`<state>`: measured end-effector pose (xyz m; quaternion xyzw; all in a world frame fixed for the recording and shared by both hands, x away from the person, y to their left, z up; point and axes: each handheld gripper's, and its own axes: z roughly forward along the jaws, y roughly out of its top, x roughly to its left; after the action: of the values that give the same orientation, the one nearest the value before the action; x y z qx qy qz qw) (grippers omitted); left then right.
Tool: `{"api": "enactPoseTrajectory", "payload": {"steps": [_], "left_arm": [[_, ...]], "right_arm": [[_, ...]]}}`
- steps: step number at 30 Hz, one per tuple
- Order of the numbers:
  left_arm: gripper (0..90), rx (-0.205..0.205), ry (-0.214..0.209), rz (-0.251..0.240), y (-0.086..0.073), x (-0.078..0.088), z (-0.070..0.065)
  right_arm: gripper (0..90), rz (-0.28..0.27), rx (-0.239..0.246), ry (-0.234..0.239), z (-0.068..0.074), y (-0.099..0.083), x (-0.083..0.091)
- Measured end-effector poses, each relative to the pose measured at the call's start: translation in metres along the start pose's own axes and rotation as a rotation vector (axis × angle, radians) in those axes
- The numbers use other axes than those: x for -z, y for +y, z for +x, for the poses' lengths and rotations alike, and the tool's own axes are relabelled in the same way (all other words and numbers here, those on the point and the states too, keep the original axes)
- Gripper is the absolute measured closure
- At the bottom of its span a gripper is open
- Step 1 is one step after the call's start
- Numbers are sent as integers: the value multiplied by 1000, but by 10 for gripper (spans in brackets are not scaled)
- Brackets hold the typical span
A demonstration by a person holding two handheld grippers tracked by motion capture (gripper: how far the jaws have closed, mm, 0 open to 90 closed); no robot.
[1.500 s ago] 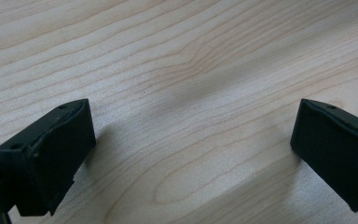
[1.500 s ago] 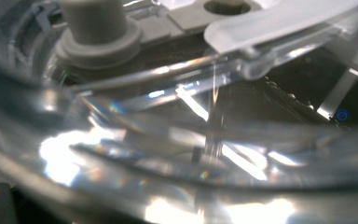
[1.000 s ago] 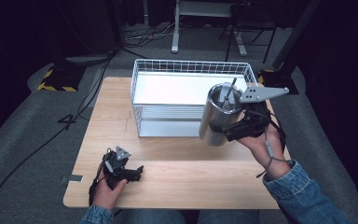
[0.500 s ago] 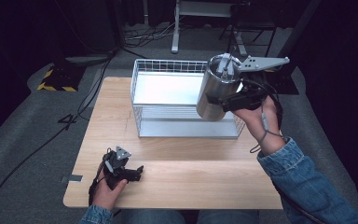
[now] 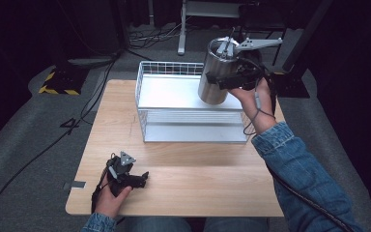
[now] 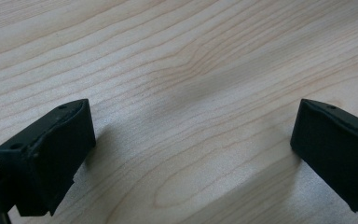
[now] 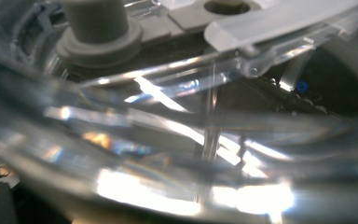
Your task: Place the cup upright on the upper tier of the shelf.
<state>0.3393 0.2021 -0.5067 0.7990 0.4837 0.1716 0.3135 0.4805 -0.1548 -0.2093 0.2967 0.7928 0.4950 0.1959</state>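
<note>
A light wooden tabletop [image 5: 188, 179] fills the lower middle of the frame, standing on grey carpet floor [image 5: 24, 145]. At the upper left a yellow-and-black striped base [image 5: 58, 83] sits on the carpet, with black cables [image 5: 94, 99] trailing past it. Along the top the room is dark, with a pale metal stand [image 5: 183, 29] at upper centre.

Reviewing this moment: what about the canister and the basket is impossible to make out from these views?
- Canister contents: the lid covers them in the high view; the right gripper view is blurred glare.
- Right gripper pads: in the high view the canister and hand hide where they press.
- Basket back right corner: the canister hides it in the high view.
- Left gripper: too small there to judge its jaws.
</note>
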Motion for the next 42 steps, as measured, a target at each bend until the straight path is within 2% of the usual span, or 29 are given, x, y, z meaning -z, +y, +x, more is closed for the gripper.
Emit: {"api": "enactPoseTrajectory", "payload": {"steps": [4,10,14,20,29,38,42], "left_arm": [[3,-5,-3,2,1,0,1],[3,-10,-3,3,1,-1,2],[3,-11,-4,2,2,-1,2],[3,-11,-6,4,2,-1,2],[3,-11,-5,3,2,-1,2],[3,-12,-5,3,2,-1,2],[3,-12,-5,4,2,-1,2]], "right_arm": [[36,6,-2,-33,-6,2,-10],[36,3,-12,-55,-16,3,-21],[36,2,-55,-44,-25,3,-28],[36,4,-91,-44,-33,1,-37],[36,25,-93,-50,-37,-2,-45],[35,61,-126,-46,-44,-10,-53],[35,60,-125,-44,-45,-12,-55]]}}
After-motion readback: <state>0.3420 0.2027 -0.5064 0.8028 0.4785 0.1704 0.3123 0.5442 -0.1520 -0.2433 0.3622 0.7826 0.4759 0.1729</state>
